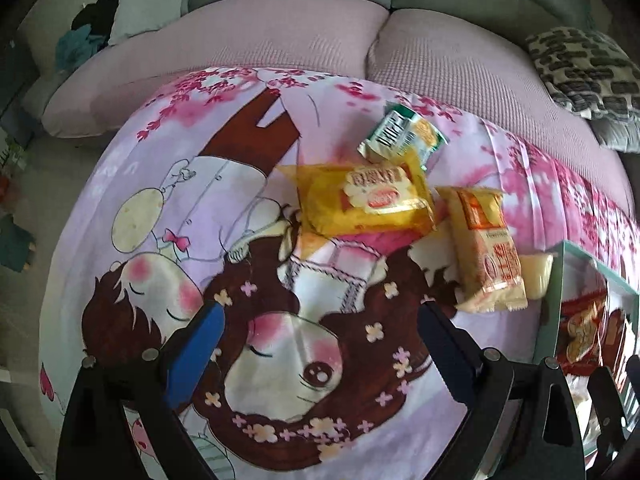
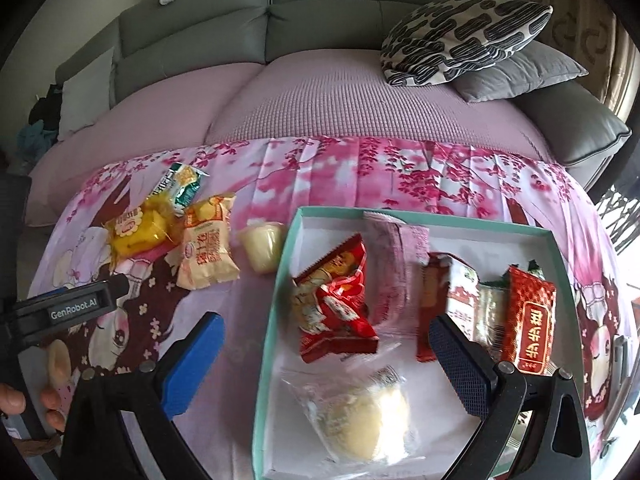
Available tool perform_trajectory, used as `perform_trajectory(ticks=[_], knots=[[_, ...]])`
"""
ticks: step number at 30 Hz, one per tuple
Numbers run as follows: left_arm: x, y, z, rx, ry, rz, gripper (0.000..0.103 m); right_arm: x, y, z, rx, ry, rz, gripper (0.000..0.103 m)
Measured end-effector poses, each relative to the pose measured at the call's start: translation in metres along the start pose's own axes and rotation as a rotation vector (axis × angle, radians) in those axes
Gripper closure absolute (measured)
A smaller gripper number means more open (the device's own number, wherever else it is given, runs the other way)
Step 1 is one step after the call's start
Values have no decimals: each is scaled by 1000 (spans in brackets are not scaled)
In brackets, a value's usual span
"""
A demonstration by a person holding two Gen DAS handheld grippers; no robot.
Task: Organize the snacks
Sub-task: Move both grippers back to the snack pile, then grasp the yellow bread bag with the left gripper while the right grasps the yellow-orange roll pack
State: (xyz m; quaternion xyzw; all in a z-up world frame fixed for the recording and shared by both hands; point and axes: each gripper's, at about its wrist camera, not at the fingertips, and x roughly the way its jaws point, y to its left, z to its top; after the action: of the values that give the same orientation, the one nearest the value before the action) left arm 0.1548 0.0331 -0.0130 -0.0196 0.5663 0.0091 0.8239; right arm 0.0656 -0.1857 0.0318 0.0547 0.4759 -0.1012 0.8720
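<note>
both sets of jaws stand wide apart and hold nothing: the left gripper (image 1: pixel 320 344) hovers over the pink cartoon-print cloth (image 1: pixel 224 184), the right gripper (image 2: pixel 326 344) over the shallow teal-rimmed white box (image 2: pixel 276 304), which already has several packets in it. four snacks lie outside, left of the box. nearest the left gripper is the pale orange crinkly pillow packet (image 1: pixel 486 248), its long axis running away from the camera, slightly tilted. it looks light, soft and slippery; pinching across the narrow middle seems safest, gently, since the contents may crush.
</note>
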Motion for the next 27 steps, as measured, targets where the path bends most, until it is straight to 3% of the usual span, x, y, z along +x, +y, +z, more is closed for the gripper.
perform_trajectory(ticks=[12, 19, 27], knots=[[5, 23, 45, -54, -10, -43, 6, 23, 42, 35, -47, 13, 72, 0], [23, 14, 64, -54, 36, -102, 6, 47, 63, 50, -76, 54, 131, 1], [47, -2, 70, -62, 103, -166, 6, 69, 91, 58, -162, 85, 148, 19]])
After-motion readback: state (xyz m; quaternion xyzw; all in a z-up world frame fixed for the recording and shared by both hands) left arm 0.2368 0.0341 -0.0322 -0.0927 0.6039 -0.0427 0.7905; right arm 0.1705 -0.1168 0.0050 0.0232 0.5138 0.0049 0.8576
